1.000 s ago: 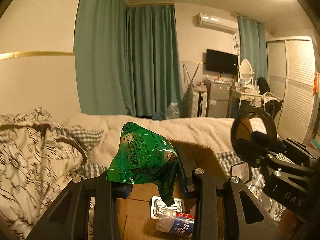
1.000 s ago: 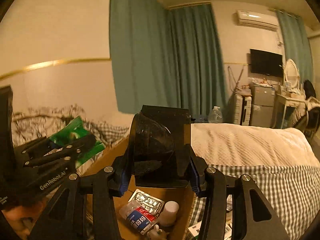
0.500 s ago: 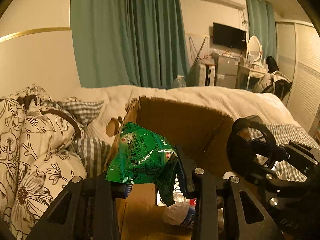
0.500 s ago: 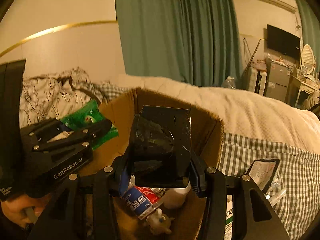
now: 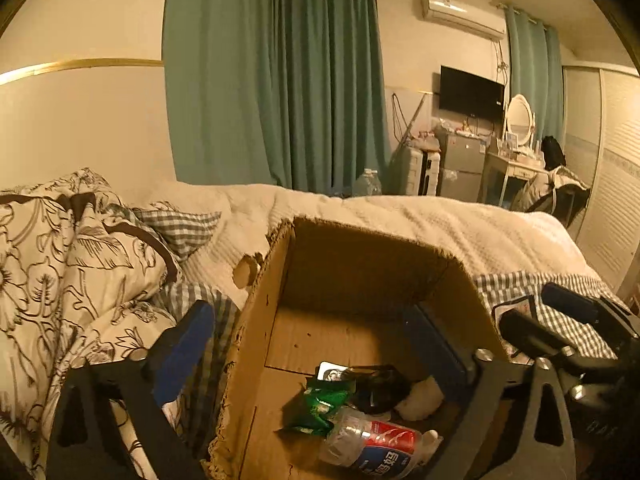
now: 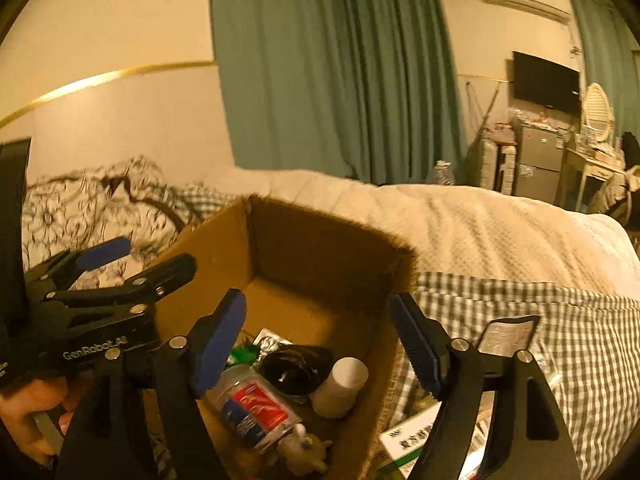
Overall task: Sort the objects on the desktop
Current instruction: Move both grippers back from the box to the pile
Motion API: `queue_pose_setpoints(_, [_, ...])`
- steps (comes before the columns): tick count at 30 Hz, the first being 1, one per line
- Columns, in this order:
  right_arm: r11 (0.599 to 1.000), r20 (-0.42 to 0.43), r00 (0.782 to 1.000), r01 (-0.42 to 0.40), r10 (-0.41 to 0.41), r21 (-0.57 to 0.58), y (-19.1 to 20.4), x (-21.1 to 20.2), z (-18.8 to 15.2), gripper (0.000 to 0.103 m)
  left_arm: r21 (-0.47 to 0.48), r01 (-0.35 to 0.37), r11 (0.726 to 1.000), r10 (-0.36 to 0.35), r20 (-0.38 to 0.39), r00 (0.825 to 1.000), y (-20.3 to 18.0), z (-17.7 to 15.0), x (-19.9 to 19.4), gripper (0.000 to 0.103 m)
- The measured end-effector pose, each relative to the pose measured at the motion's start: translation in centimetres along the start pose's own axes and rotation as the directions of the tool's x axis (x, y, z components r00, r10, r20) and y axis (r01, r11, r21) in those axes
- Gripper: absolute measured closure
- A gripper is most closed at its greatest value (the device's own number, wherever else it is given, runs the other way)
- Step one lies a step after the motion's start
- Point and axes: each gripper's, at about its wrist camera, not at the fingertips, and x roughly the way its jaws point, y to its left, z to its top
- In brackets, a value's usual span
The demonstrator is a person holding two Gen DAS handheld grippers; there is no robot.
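Observation:
An open cardboard box (image 5: pixel 264 292) (image 6: pixel 224 236) stands on the bed. Inside lie a crumpled green packet (image 5: pixel 320 404) (image 6: pixel 242 354), a black plastic piece (image 5: pixel 378 386) (image 6: pixel 294 366), a clear bottle with a red and blue label (image 5: pixel 376 446) (image 6: pixel 256 404), a foil blister pack (image 6: pixel 272 342) and a white cup (image 6: pixel 342 386). My left gripper (image 5: pixel 316 350) is open and empty above the box; it also shows in the right wrist view (image 6: pixel 138 262). My right gripper (image 6: pixel 320 340) is open and empty above the box; it also shows in the left wrist view (image 5: pixel 560 320).
A floral duvet (image 5: pixel 68 252) lies left of the box and a checked sheet (image 6: pixel 560 340) to its right, with paper packets (image 6: pixel 506 334) and a white and green carton (image 6: pixel 408 438) on it. Behind are a white blanket (image 5: pixel 400 216), curtains and furniture.
Both grippers have opened. The green packet has dropped from my left gripper and the black piece from my right gripper; both now lie in the box.

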Motion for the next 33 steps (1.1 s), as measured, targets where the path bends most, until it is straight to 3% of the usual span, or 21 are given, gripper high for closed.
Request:
queue_pose_setpoints(3, [0.999, 0.039, 0.999, 0.031, -0.032, 0.024, -0.6, -1.7, 0.5, 0.014, -0.013, -0.006, 1.0, 0.006, 0.019, 1.0, -0.1, 0.5, -1.1, 0.0])
queue_pose_setpoints(6, [0.998, 0.084, 0.995, 0.046, -0.05, 0.045, -1.4, -3.7, 1.0, 0.012, -0.019, -0.009, 1.0, 0.01, 0.033, 0.999, -0.3, 1.1, -2.3, 0.0])
queue_pose_setpoints(9, [0.995, 0.14, 0.987, 0.07, -0.079, 0.067, -2.1, -6.0, 1.6, 0.0, -0.021, -0.054, 0.998, 0.055, 0.061, 0.997, -0.7, 1.8, -3.9, 0.0])
queue_pose_setpoints(17, [0.987, 0.246, 0.958, 0.122, -0.144, 0.1, -3.5, -11.7, 2.9, 0.0, -0.102, -0.082, 0.991, 0.095, 0.126, 0.988, -1.1, 2.8, -8.2, 0.0])
queue_pose_setpoints(24, [0.971, 0.254, 0.94, 0.198, -0.227, 0.137, -5.5, -15.3, 2.7, 0.0, -0.087, 0.087, 0.992, -0.078, 0.1, 0.992, -1.9, 2.5, -9.7, 0.0])
queue_pose_setpoints(31, [0.953, 0.284, 0.91, 0.293, -0.303, 0.079, -6.6, -18.2, 2.3, 0.0, -0.005, 0.201, 0.98, -0.199, 0.107, 0.974, -3.7, 1.7, -9.6, 0.0])
queue_pose_setpoints(33, [0.949, 0.293, 0.903, 0.298, -0.315, 0.102, -7.4, -18.9, 2.0, 0.0, 0.043, 0.184, 0.982, -0.188, 0.125, 0.974, -4.6, 1.2, -10.0, 0.0])
